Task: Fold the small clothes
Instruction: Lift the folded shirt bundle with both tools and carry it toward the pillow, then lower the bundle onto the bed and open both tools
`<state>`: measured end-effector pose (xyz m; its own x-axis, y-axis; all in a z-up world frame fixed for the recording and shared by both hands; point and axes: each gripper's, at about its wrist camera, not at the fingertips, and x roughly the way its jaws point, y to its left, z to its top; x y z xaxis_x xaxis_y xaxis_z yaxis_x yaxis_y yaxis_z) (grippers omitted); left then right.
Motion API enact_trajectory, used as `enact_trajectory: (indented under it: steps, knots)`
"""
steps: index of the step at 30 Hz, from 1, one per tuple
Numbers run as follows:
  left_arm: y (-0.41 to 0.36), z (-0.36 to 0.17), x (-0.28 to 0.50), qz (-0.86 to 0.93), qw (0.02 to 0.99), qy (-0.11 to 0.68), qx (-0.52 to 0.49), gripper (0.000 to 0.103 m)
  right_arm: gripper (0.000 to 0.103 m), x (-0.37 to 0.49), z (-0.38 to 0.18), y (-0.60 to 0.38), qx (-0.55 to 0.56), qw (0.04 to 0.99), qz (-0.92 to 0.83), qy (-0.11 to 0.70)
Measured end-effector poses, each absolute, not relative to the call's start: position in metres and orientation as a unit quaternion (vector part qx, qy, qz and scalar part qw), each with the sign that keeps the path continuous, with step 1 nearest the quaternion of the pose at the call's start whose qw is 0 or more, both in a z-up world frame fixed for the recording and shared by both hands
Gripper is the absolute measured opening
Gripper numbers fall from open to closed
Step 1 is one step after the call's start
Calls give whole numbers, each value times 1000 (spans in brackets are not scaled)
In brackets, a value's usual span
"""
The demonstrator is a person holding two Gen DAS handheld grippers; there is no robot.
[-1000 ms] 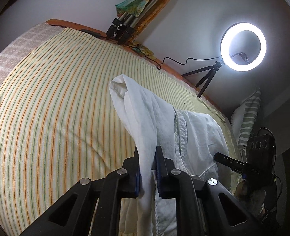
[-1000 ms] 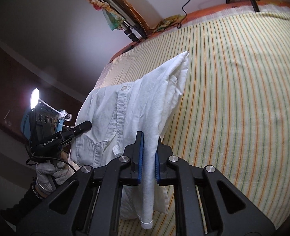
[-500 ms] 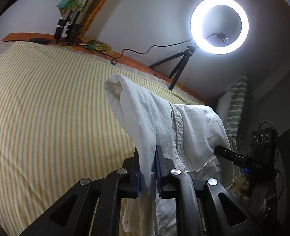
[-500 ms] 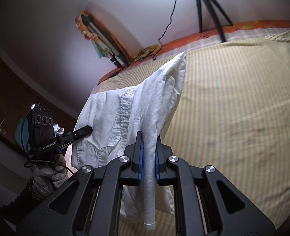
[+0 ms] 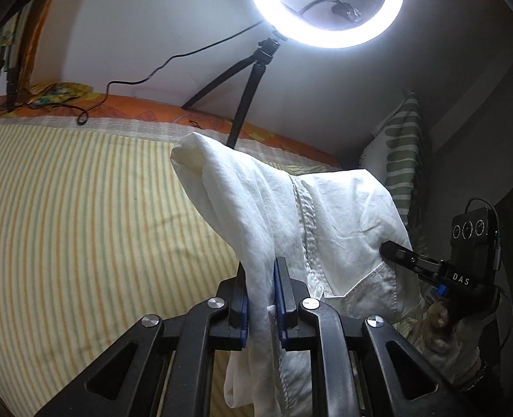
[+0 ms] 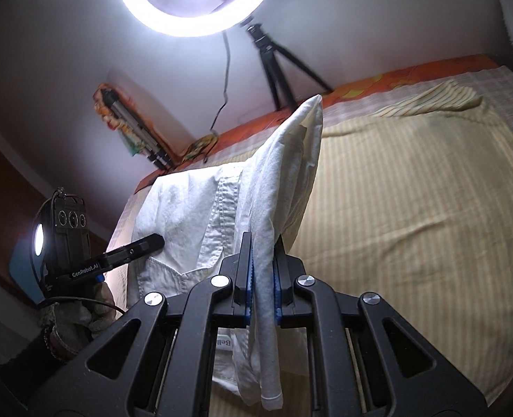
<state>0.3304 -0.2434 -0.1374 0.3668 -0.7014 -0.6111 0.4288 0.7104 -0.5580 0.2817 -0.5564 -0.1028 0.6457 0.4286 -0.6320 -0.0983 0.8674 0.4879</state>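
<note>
Left wrist view: I've tilted upward toward the ring light; my left gripper (image 5: 260, 299) and right gripper (image 6: 263, 278) stay clamped on the white cotton shirt (image 5: 343, 215), lifted for folding.

A bed (image 6: 412, 208) covered by a yellow striped sheet (image 5: 82, 226).

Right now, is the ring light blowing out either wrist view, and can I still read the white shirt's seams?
Left wrist view: the round white ring light glares at the top, yet the white cotton shirt shows its stitched placket clearly; the left gripper is sharp. Right wrist view: same glare; the shirt stays readable in the right gripper, the black tripod slightly blurred.
</note>
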Motion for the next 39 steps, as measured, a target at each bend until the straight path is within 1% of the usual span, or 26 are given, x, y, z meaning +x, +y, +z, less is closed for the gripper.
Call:
enact_trajectory:
  steps: [9,16,31,35,37,39]
  knots:
    - [-337,-137,364,-374,812,430,-128,9,10,311,-84,-633,206,901,103,368]
    - [-390,-148,387,-379,813,428,-110,9,10,336,-86,-679,209,908,72,356]
    - [-431,-169,402,-356,823,435,-80,10,10,364,-113,-712,194,907,30,374]
    - [-433,-169,401,-347,827,438,-67,11,10,369,-115,-709,153,911,-12,384]
    - [-431,-169,398,-341,830,439,-54,16,13,374,-118,-707,131,909,-42,393]
    - [-430,-167,394,-338,832,438,-39,32,17,376,-120,-705,109,907,-75,401]
